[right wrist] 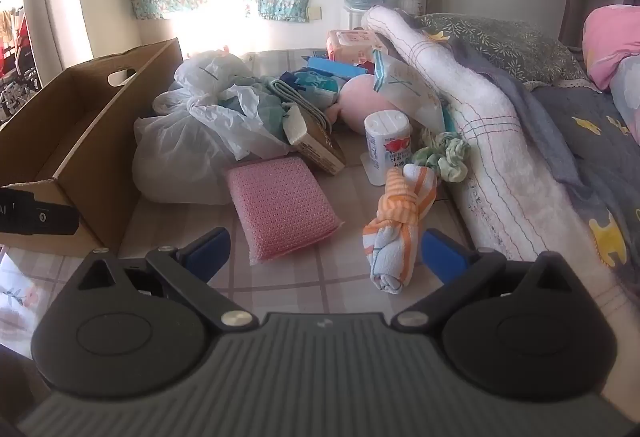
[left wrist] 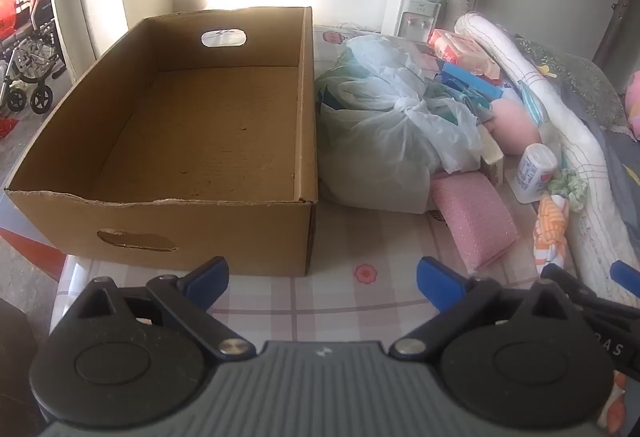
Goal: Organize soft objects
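Observation:
An empty cardboard box [left wrist: 192,125] stands on the checked table cover, just beyond my left gripper [left wrist: 322,283], which is open and holds nothing. To its right lies a pile: a knotted white plastic bag [left wrist: 380,125], a pink sponge [left wrist: 474,223], a pink plush [left wrist: 514,129] and an orange-striped knotted cloth [left wrist: 552,229]. My right gripper [right wrist: 326,253] is open and empty, with the pink sponge [right wrist: 282,207] just ahead and the striped cloth [right wrist: 400,225] by its right finger. The box [right wrist: 80,141] is at the left of that view.
A white bottle [right wrist: 388,145], a small carton [right wrist: 316,145], a green scrunchie [right wrist: 444,155] and a rolled white towel [right wrist: 492,141] crowd the right. Grey bedding [right wrist: 592,165] lies beyond. A water dispenser [left wrist: 412,13] stands at the wall; a wheelchair [left wrist: 28,73] is far left.

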Demonstrator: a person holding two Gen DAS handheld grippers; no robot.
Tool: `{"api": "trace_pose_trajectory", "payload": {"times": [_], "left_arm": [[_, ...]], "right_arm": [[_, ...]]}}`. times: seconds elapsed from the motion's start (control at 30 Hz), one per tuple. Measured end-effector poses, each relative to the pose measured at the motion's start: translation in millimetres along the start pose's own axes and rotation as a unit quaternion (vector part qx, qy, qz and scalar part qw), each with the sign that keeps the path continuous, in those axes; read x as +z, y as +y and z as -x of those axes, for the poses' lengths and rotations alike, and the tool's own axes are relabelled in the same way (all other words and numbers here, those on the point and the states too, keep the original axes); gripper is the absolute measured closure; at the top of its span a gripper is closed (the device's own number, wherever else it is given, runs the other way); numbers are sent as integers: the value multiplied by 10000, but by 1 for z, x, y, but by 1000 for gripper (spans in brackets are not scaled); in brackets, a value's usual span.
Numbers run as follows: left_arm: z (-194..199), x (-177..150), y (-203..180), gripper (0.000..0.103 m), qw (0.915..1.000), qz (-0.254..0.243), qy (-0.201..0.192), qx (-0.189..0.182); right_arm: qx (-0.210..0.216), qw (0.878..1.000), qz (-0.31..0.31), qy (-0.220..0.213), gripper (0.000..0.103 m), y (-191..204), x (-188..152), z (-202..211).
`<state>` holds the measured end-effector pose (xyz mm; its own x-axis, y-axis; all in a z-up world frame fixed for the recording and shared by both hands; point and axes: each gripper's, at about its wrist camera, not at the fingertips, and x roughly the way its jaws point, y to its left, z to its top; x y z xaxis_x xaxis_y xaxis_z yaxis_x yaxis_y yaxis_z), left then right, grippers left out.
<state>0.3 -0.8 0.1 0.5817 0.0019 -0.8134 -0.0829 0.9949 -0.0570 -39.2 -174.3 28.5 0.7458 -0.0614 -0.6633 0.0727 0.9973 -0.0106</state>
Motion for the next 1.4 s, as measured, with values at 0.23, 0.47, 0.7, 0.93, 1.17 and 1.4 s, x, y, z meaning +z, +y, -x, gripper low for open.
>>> {"api": "trace_pose_trajectory", "payload": {"times": [0.23,0.47,0.7,0.93,1.17,1.4], "left_arm": [[0,-2,-1,2,9998,-120,-98,-151],[4,-4,-6,2,9994,-194,-131,-266],[1,-2,-7,2,9995,-149,-65,-255],[-1,-2,-8,2,9997,-134,-20,-221],[-5,-1,-9,2,9996,-160,28,-244],[-6,-1,-9,2,9994,-182,48,-293]], "right_arm": [[120,9998,102,82,1,-1,4,-1],[-11,9998,172,84,1,3,9,3],[-119,9998,123,109,1,-2,10,4],[-159,9997,136,156,1,-1,11,-1],[-184,9996,130,172,1,-1,13,-2],[-317,9991,192,183,1,0,14,-4]]}}
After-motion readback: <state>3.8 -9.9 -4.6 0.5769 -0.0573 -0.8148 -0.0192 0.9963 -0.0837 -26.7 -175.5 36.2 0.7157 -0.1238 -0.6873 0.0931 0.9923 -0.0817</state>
